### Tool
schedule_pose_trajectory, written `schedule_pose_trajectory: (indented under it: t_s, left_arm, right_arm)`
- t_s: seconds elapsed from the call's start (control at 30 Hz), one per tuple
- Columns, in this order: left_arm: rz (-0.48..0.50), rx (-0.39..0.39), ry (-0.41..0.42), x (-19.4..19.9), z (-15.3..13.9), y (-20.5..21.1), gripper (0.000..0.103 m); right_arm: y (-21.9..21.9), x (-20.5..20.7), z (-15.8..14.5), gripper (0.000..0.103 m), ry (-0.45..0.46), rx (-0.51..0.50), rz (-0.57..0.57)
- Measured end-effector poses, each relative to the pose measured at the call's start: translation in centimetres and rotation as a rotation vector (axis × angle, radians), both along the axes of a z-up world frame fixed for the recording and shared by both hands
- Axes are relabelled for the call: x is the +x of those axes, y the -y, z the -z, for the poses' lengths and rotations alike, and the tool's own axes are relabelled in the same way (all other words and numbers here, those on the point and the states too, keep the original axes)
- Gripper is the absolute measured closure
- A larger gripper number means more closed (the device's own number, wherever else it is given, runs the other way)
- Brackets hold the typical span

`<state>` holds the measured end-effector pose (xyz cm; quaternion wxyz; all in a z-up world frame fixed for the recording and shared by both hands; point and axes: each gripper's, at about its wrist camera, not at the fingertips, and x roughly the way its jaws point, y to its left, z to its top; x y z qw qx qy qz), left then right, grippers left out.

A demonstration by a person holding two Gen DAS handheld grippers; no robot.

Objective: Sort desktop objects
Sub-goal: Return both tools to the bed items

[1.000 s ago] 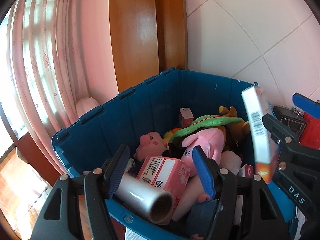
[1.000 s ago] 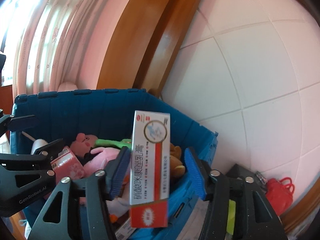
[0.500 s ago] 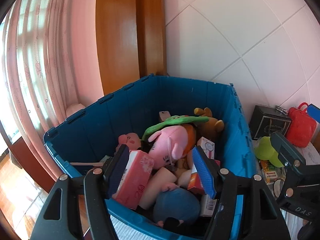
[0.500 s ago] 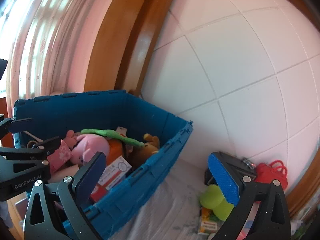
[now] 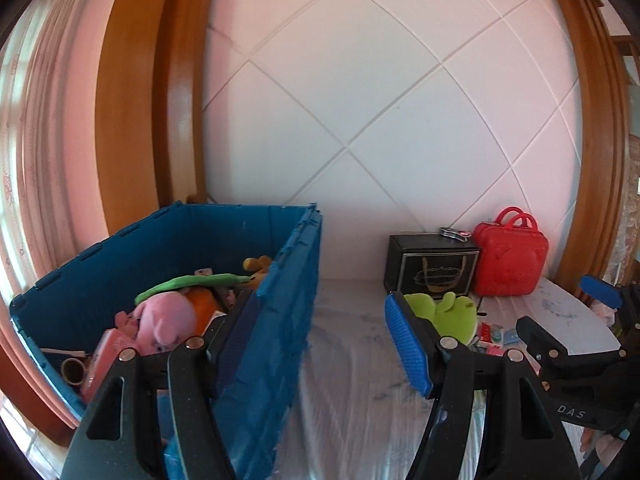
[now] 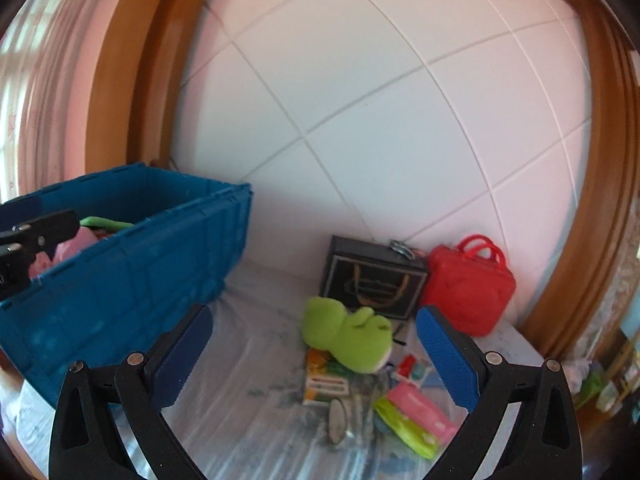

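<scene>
Toys and small packets are what I am sorting. At far left, my blue bin (image 5: pixel 280 320) holds a pink plush pig (image 5: pixel 168 320) among other toys. My left gripper (image 5: pixel 320 344) is spread with nothing between its pads, straddling the bin's near wall. My right gripper (image 6: pixel 316 354) has just been opening and stands wide with nothing in it. Between and just beyond its pads lies a green plush frog (image 6: pixel 348 336) on a pile of packets (image 6: pixel 412 412). Farther back stand a black box (image 6: pixel 372 280) and, at right, a red case (image 6: pixel 468 288).
</scene>
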<state>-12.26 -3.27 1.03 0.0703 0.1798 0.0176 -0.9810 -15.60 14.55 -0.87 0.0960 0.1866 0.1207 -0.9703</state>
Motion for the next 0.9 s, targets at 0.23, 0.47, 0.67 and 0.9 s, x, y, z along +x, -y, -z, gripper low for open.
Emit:
schedule_pose_trajectory:
  t_s: [0.23, 0.47, 0.67, 0.9]
  left_arm:
    - [0.086, 0.053, 0.172, -6.0, 5.1, -8.7, 0.038]
    - [0.133, 0.061, 0.364, -11.5, 13.1, -16.4, 0.038]
    - [0.157, 0.049, 0.513, -15.4, 19.5, -21.9, 0.038]
    - [0.178, -0.003, 0.622, -20.7, 24.8, -25.7, 0.038]
  right_arm:
    - [-13.3, -2.9, 4.2, 0.000, 0.135, -0.002, 0.134]
    - [-23.2, -6.3, 10.0, 0.000, 0.300, 0.005, 0.214]
    - [-26.6, -9.6, 15.3, 0.000, 0.438, 0.046, 0.184]
    - [-27.4, -13.6, 19.2, 0.000, 0.542, 0.040, 0.151]
